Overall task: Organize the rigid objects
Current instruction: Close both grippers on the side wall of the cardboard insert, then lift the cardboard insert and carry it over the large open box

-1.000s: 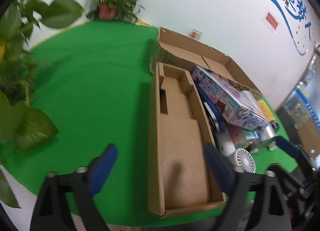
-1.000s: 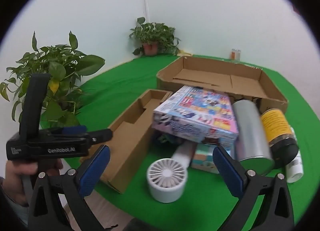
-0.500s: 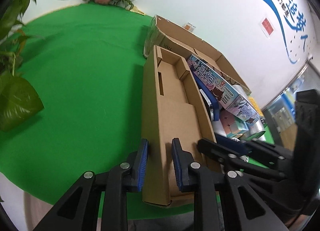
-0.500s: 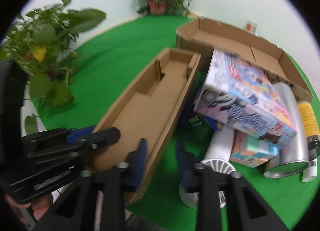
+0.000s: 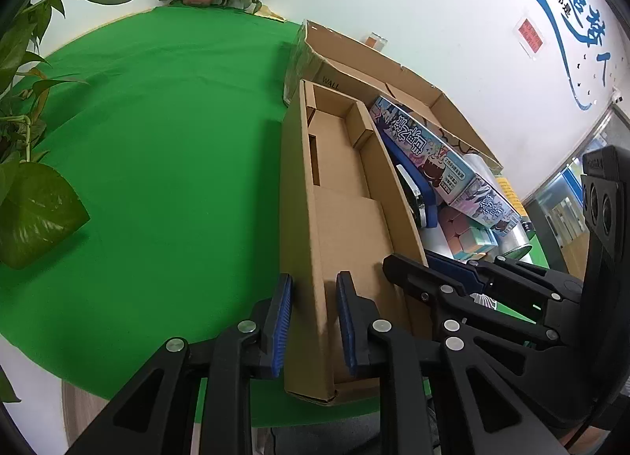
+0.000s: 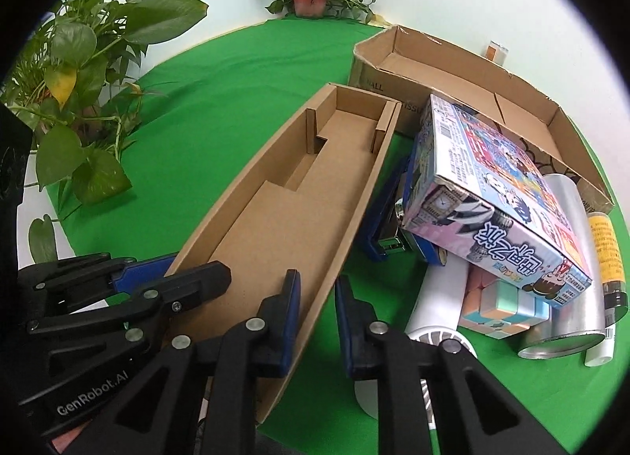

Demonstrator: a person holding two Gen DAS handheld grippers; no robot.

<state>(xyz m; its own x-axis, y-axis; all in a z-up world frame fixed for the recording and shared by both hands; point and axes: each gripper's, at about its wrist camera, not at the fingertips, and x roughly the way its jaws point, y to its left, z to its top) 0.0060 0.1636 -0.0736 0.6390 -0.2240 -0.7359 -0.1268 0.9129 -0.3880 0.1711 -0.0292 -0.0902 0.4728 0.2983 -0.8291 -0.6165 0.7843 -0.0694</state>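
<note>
Cardboard tray lies at the worktop's near edge, long axis running away from both grippers; left hand-held gripper straddles its left wall, right hand-held gripper its right wall, neither quite pinching.

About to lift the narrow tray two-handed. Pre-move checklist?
1. Left gripper straddles the left wall of the tray: ok.
2. Right gripper straddles the tray's right wall: ok.
3. Pads pressed firmly on both walls: cannot tell; slim gaps seem to show.
4. Tray interior free of loose items: ok.
5. Right side clear of neighbours: not ok; the blue stapler lies close alongside, with the printed box tilted above it.
6. Far end free of the big carton: cannot tell; they look very close.
</note>
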